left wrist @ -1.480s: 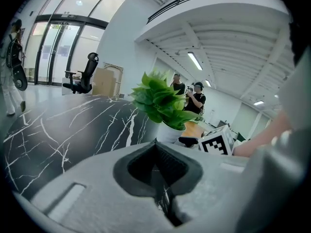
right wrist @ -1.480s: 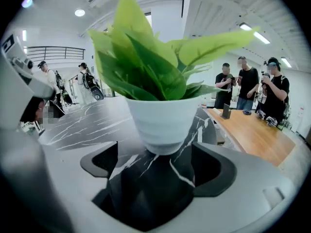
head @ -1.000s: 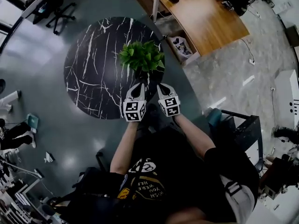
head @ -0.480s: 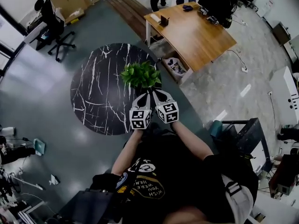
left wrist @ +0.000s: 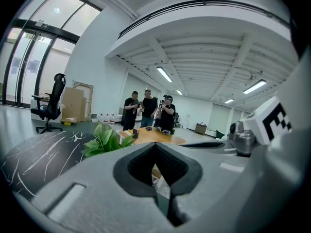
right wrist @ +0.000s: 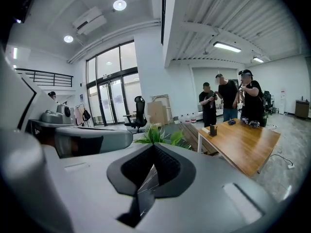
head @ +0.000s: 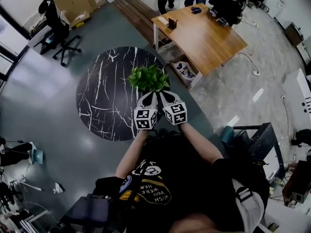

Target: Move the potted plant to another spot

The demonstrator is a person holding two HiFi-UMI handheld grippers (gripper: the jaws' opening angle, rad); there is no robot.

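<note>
Potted plant (head: 148,78) is at the right edge of the round table (head: 104,96), the side nearest the wooden desk (head: 209,33). It's a bushy crown of bright green, pointed leaves, and it covers the pot completely, so the pot's shape and material I can't give you.

Both tools are right up against it from the table's near edge. The left gripper (left wrist: 156,165) and right gripper (right wrist: 153,165) are side by side, tips just under the foliage; whether they touch the pot I can't say. The jaws on each are drawn together with nothing between them. The dark ribbed pads (left wrist: 135,168) meet in a thin slit, leaving only their diamond-shaped notch. The bodies are smooth pale grey, each with a black-and-white marker cube (head: 145,119) at the back.

The table top is a glossy black disc, veined in white like marble. Beyond its right edge, the desk has a warm orange-brown, flat rectangular top on white legs, with a pale open crate (head: 183,70) of small mixed items beneath. Off the far-left edge are a black office chair (head: 58,25) and a tan cardboard box (head: 73,1) on shiny grey floor.
</note>
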